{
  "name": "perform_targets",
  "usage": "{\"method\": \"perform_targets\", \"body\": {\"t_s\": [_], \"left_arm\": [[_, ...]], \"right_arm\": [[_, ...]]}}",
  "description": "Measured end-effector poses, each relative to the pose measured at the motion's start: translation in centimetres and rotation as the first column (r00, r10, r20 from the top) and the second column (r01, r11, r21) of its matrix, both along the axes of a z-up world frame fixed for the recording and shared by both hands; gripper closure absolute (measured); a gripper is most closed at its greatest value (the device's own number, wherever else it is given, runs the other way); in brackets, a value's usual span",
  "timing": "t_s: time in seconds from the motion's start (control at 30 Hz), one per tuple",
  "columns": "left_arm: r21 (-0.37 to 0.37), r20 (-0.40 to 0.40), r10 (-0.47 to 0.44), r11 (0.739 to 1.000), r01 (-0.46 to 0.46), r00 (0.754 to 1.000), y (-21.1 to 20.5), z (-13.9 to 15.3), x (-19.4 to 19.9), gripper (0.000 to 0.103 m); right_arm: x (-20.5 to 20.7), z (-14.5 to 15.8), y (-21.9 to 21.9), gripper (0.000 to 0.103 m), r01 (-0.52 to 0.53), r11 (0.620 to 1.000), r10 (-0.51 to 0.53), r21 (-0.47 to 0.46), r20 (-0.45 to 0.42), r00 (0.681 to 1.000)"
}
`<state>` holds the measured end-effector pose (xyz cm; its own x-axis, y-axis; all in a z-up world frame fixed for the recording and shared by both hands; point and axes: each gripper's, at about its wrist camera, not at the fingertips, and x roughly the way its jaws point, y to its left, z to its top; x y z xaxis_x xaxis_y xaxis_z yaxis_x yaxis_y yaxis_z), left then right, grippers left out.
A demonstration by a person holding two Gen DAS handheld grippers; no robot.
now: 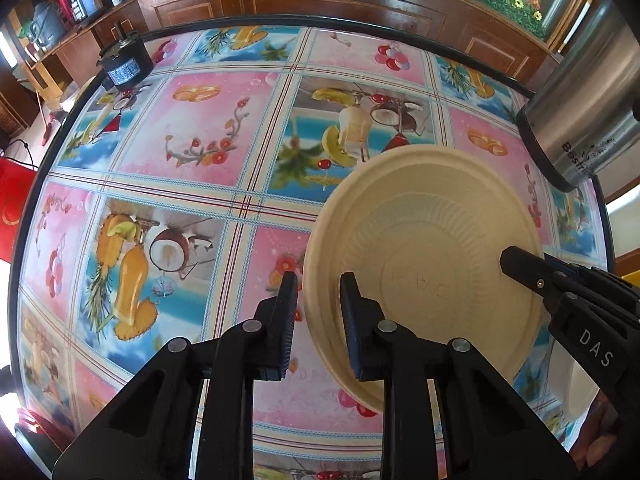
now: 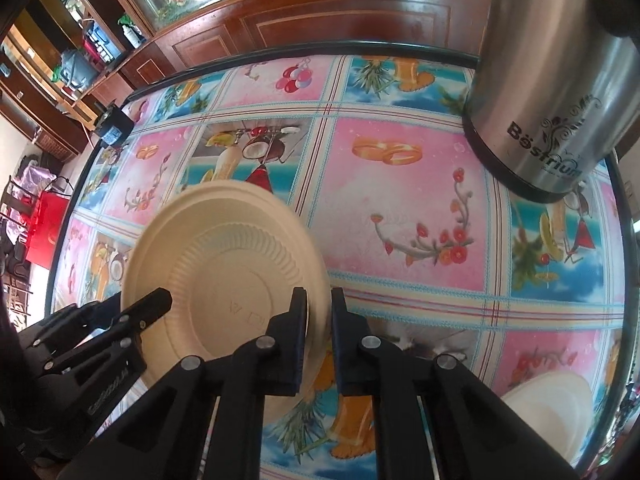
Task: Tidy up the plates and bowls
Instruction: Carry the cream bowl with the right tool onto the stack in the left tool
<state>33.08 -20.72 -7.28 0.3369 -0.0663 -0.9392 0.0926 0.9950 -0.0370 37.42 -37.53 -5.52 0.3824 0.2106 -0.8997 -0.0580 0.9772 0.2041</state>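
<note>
A beige disposable plate [image 1: 424, 264] is held above the table, tilted, with its embossed face toward the cameras. My left gripper [image 1: 319, 286] has its fingers on either side of the plate's left rim, with a gap still showing, so it is open. My right gripper [image 2: 319, 302] is shut on the plate's right rim [image 2: 316, 280]. The right gripper shows in the left wrist view [image 1: 520, 266] at the plate's far side, and the left gripper shows in the right wrist view [image 2: 156, 300]. Another pale plate or bowl [image 2: 552, 408] lies at the table's near right edge.
The round table [image 1: 200, 128] has a bright fruit-print cloth and a black rim. A steel kettle [image 2: 548, 92] stands at the back right. A small black device [image 1: 124, 60] sits at the far left edge. A wooden cabinet stands behind.
</note>
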Motion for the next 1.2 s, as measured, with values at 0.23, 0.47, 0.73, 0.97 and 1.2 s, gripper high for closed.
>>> {"method": "perform_targets", "body": {"t_s": [0.23,0.47,0.73,0.97,1.2], "left_arm": [[-0.014,0.005,-0.016,1.0,0.016,1.0,0.2,0.5,-3.0,0.087],[0.016,0.038,-0.028,0.999,0.028,0.999,1.2,1.6,-7.6,0.087],[0.043,0.062,-0.04,0.998,0.038,0.997,3.5,3.1,-12.9,0.087],[0.043,0.074,-0.03,0.999,0.027,0.997,6.1,4.4,-17.3,0.087],[0.045,0.102,-0.004,0.999,0.0,0.995,9.4,6.3,-20.4,0.087]], "right_arm": [[-2.7,0.2,-0.1,0.094,0.002,1.0,-0.002,0.013,-0.005,1.0],[-7.0,0.8,0.6,0.093,0.014,0.999,-0.014,0.038,-0.002,1.0],[-12.4,1.2,2.5,0.093,0.031,0.997,-0.031,0.064,-0.012,0.999],[-16.6,2.3,5.1,0.093,0.034,0.997,-0.034,0.065,-0.007,0.999],[-19.7,3.9,8.2,0.092,-0.006,0.999,0.005,0.05,0.015,1.0]]}}
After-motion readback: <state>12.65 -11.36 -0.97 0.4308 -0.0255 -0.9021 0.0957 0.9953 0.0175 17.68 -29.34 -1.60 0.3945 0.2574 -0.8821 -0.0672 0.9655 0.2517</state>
